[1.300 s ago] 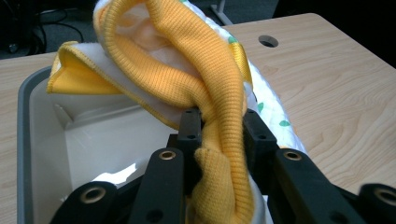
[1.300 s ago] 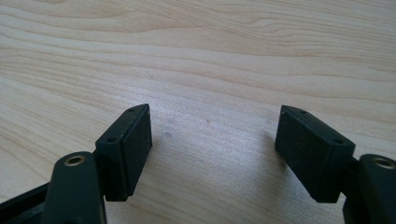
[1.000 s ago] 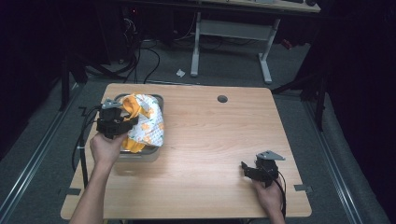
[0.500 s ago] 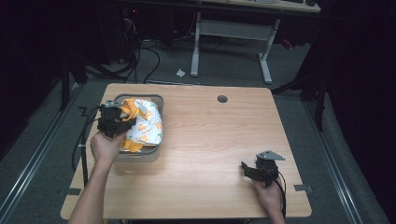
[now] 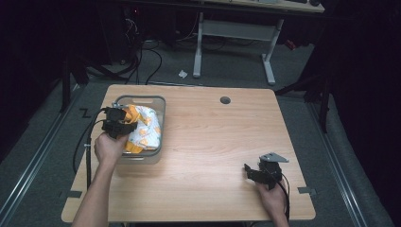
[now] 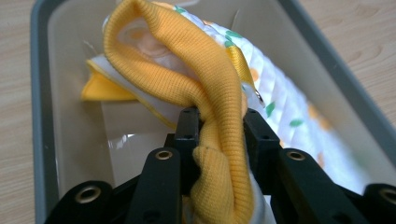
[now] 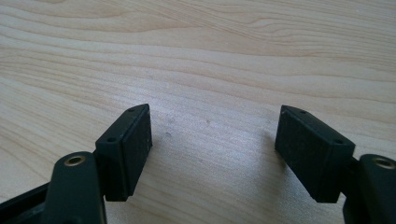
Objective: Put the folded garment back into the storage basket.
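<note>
A white quilted garment (image 5: 145,128) with orange and green prints and a yellow ribbed edge (image 6: 210,84) lies bunched in a grey plastic bin (image 5: 142,98) at the table's left. My left gripper (image 5: 124,123) hangs over the bin's left side, shut on the yellow ribbed edge (image 6: 219,122). That edge rises between the pads and folds back over the garment. The bin's pale inner wall (image 6: 70,121) shows to the left of the cloth. My right gripper (image 5: 249,171) rests low at the table's front right. In its own view it (image 7: 215,144) stands open over bare wood.
The wooden table (image 5: 222,142) has a round cable hole (image 5: 225,100) near its far edge. Beyond the table a white-legged desk (image 5: 236,33) and cables (image 5: 142,52) lie on the dark floor. A cable (image 5: 82,142) trails from the left gripper off the table's left side.
My left gripper has sunk a little toward the bin with the garment in it, and the cloth sits lower. The right gripper has kept still.
</note>
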The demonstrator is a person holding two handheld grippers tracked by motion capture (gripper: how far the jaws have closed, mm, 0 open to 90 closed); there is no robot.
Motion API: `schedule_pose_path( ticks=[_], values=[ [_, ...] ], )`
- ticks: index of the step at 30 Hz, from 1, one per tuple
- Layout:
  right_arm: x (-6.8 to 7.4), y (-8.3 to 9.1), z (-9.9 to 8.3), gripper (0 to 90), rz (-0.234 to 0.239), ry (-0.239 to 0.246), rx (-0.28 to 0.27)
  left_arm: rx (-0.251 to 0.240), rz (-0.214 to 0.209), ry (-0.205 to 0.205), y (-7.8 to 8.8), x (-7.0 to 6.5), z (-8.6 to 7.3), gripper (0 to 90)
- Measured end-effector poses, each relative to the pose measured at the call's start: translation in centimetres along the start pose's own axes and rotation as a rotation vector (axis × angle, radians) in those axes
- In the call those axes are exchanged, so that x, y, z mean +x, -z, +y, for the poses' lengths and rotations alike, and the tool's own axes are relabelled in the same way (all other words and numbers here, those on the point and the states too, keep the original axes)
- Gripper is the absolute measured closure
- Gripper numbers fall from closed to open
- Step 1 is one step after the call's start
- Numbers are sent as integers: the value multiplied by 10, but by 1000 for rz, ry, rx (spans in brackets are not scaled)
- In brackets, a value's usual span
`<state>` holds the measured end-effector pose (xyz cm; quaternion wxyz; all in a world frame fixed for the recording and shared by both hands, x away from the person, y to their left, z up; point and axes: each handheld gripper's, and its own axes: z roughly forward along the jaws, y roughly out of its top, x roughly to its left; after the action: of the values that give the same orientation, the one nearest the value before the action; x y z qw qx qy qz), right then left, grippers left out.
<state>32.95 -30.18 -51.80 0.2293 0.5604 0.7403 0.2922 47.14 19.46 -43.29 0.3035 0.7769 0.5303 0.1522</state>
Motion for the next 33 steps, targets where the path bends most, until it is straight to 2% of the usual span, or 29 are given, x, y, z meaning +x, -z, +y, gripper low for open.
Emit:
schedule_pose_path(
  ticks=[5, 7, 9, 12, 15, 20, 33],
  values=[
    [0, 0, 0, 276, 0, 0, 0, 46, 17, 9, -10, 1, -6, 673],
    [0, 0, 0, 276, 0, 0, 0, 63, 36, 21, -12, 2, -7, 620],
    [0, 0, 0, 276, 0, 0, 0, 73, 65, 30, -12, 3, -7, 522],
    [0, 0, 0, 276, 0, 0, 0, 33, 76, 36, -3, 1, -6, 443],
    [0, 0, 0, 276, 0, 0, 0, -17, 71, 40, 8, 0, -5, 407],
    [0, 0, 0, 276, 0, 0, 0, -64, 39, 43, 22, -5, -5, 383],
    [0, 0, 0, 276, 0, 0, 0, -137, 3, -46, 38, -47, -4, 356]
  ],
)
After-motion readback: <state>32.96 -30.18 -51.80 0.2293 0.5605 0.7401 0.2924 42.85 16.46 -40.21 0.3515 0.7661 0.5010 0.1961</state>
